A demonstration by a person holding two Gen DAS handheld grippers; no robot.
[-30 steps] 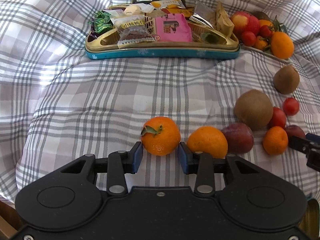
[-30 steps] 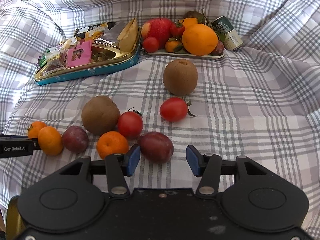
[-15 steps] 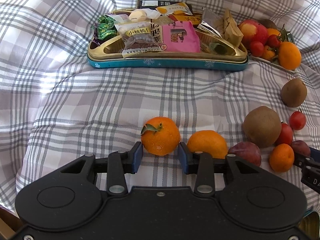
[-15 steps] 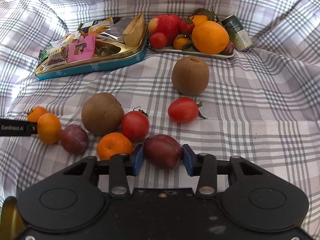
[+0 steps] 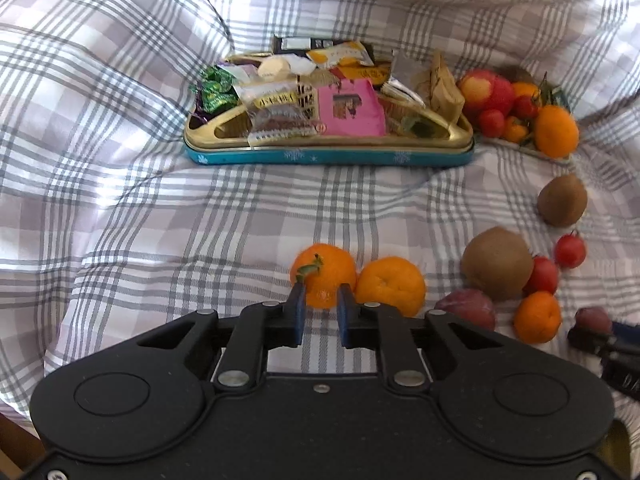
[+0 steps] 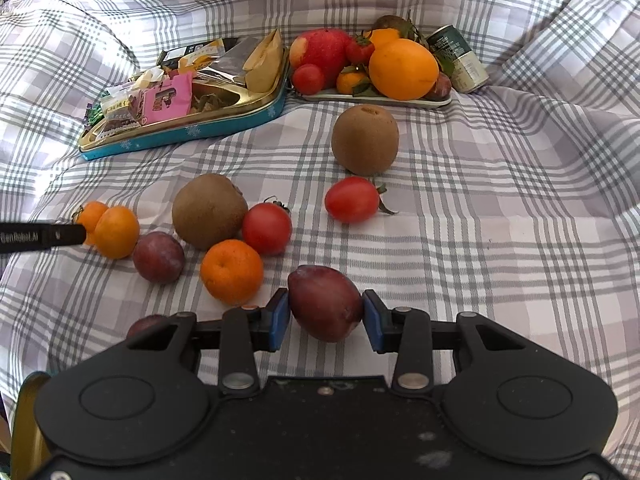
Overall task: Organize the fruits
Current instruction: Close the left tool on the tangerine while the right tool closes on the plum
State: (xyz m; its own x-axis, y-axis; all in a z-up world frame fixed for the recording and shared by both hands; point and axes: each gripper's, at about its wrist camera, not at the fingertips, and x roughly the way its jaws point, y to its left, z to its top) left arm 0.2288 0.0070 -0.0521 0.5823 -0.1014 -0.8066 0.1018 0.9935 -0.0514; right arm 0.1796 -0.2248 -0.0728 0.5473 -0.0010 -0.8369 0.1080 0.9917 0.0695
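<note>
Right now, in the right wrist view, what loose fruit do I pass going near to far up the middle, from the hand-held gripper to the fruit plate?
Plum between the pads, then the oval tomato, the kiwi, then the fruit plate.

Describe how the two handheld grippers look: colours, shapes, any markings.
Both the left gripper and the right gripper have matte black bodies with two round embossed discs, silver pivot screws, black linkage arms and blue pads on the jaws. The left one's side carries white "GenRobot.AI" lettering. No hands or sleeves show.

surface: plaid cloth | on it: snack tin; fruit plate; can; loose fruit
</note>
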